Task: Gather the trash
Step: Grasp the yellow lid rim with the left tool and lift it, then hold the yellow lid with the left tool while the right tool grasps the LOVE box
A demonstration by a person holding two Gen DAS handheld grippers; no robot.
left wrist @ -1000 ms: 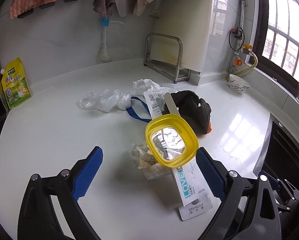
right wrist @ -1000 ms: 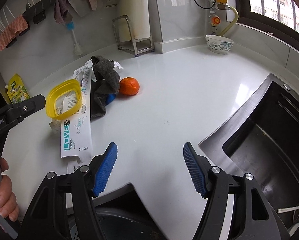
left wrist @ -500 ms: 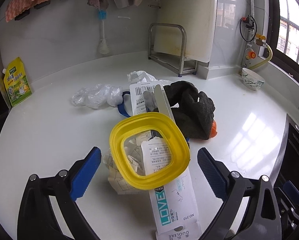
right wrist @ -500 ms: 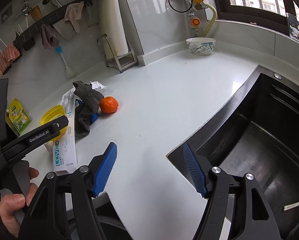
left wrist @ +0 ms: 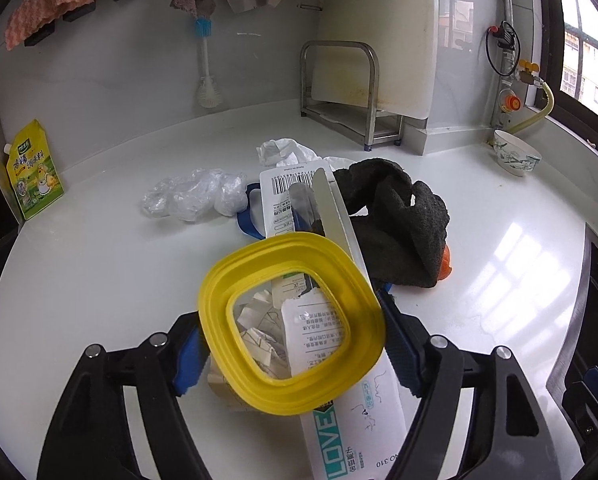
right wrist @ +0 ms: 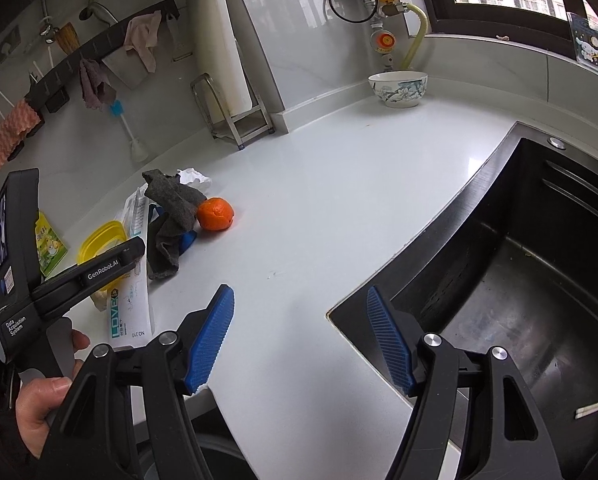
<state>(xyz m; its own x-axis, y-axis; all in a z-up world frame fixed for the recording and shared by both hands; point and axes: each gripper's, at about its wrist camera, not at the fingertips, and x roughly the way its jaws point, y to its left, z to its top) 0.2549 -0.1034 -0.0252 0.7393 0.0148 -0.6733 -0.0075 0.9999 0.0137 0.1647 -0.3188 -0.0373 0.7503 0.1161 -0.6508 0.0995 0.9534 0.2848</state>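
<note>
I'm at the pick-up step: my left tongs (left wrist: pixel 291 344) are closing w/ the yellow lid (left wrist: pixel 291 332) between the blue pads, one pad at its left edge, the other at its right. The lid's rim hides both pad faces, so can't tell if they're pressing yet; I'd call it not gripped. The lid sits tilted on top of the pile, over crumpled paper scraps (left wrist: pixel 255 332) and the long white package (left wrist: pixel 351 412) marked LOVE, which runs under it and out toward me. Just behind are the dark cloth (left wrist: pixel 395 216) and, peeking from under it, the orange fruit (left wrist: pixel 443 264); a clear plastic wad (left wrist: pixel 195 196) lies further left on the white surface (left wrist: pixel 99 248). Next move, I reckon: finish the squeeze on the two opposite edges, check it bites, then lift straight up so paper underneath doesn't drag along. My right tongs (right wrist: pixel 299 336) are apart, nothing in them, hovering over the surface's near edge beside the sink (right wrist: pixel 519 280), well apart from the pile.
</note>
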